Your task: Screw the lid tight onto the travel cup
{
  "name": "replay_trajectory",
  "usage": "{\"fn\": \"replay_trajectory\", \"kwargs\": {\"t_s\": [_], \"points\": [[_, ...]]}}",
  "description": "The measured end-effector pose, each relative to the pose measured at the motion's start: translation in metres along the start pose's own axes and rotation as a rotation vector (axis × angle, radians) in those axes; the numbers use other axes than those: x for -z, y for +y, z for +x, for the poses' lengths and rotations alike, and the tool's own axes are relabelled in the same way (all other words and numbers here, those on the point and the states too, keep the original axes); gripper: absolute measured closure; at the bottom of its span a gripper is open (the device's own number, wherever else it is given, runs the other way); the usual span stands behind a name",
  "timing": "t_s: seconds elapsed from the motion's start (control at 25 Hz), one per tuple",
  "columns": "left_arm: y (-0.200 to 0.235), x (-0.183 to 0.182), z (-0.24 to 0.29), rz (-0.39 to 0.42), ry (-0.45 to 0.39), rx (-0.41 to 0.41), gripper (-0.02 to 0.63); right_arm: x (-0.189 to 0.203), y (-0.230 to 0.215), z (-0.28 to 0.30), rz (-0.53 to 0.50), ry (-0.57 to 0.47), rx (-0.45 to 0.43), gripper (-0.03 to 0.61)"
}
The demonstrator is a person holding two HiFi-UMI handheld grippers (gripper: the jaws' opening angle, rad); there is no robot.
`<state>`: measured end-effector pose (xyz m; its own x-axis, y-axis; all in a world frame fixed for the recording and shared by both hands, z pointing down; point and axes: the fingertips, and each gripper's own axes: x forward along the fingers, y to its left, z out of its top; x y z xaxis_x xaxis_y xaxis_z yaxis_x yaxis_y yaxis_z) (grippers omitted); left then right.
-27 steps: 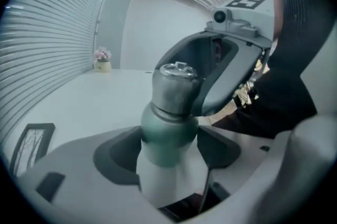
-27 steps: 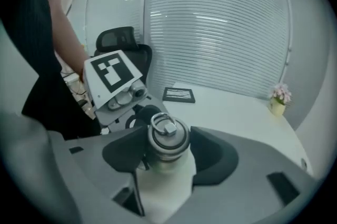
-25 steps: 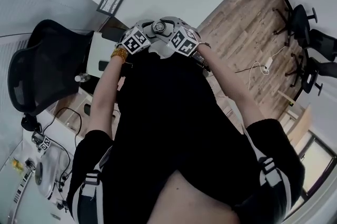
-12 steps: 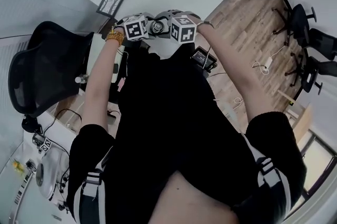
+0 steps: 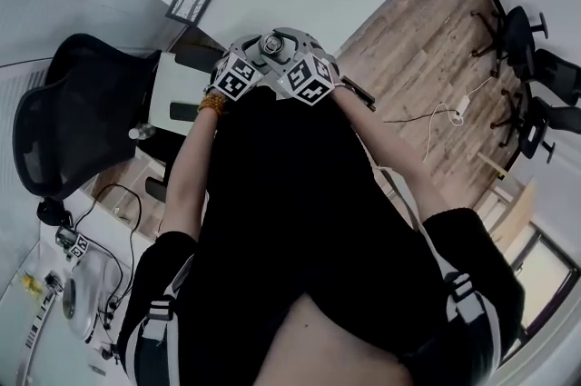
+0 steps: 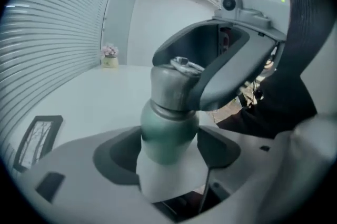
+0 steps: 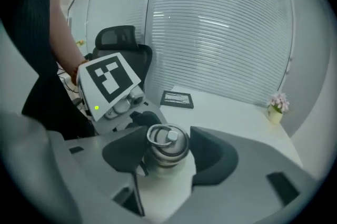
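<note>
Left tongs (image 6: 168,153) clamp the smooth, rounded green travel cup (image 6: 169,130) by its body, holding it in the air before the white surface (image 6: 95,96); right tongs (image 7: 168,157) sit closed around the brushed-metal lid (image 7: 166,145) on its mouth. Both parts look rigid, light and slick, so the cup may spin in the grip; gripping its straight lower wall and the lid's rim squarely seems safest.

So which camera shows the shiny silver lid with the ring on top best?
The right gripper view: it looks down onto the round silver metal lid, so its ring shows clearly. The left gripper view shows only its side. The head view shows a tiny top.
</note>
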<state>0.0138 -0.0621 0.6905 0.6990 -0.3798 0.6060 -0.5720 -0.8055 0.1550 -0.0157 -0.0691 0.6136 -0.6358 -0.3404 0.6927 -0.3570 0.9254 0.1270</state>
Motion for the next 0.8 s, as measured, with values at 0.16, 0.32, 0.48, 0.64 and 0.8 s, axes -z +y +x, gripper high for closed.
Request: {"fn": "replay_trajectory", "kwargs": {"t_s": [0.16, 0.32, 0.48, 0.64, 0.8], "points": [[0.002, 0.008, -0.002, 0.168, 0.119, 0.13, 0.297, 0.003, 0.002, 0.0, -0.113, 0.035, -0.177, 0.327], [0.01, 0.017, -0.01, 0.439, 0.309, 0.332, 0.395, 0.007, 0.008, -0.002, -0.373, 0.086, -0.391, 0.328], [0.015, 0.016, -0.012, 0.507, 0.409, 0.431, 0.446, 0.005, 0.009, -0.001, -0.469, 0.121, -0.494, 0.328], [0.011, 0.017, -0.014, 0.452, 0.349, 0.391, 0.422, 0.006, 0.011, -0.003, -0.463, 0.122, -0.471, 0.323], [0.003, 0.005, -0.012, 0.242, 0.137, 0.245, 0.28, -0.001, 0.003, -0.008, -0.273, 0.044, -0.272, 0.282]]}}
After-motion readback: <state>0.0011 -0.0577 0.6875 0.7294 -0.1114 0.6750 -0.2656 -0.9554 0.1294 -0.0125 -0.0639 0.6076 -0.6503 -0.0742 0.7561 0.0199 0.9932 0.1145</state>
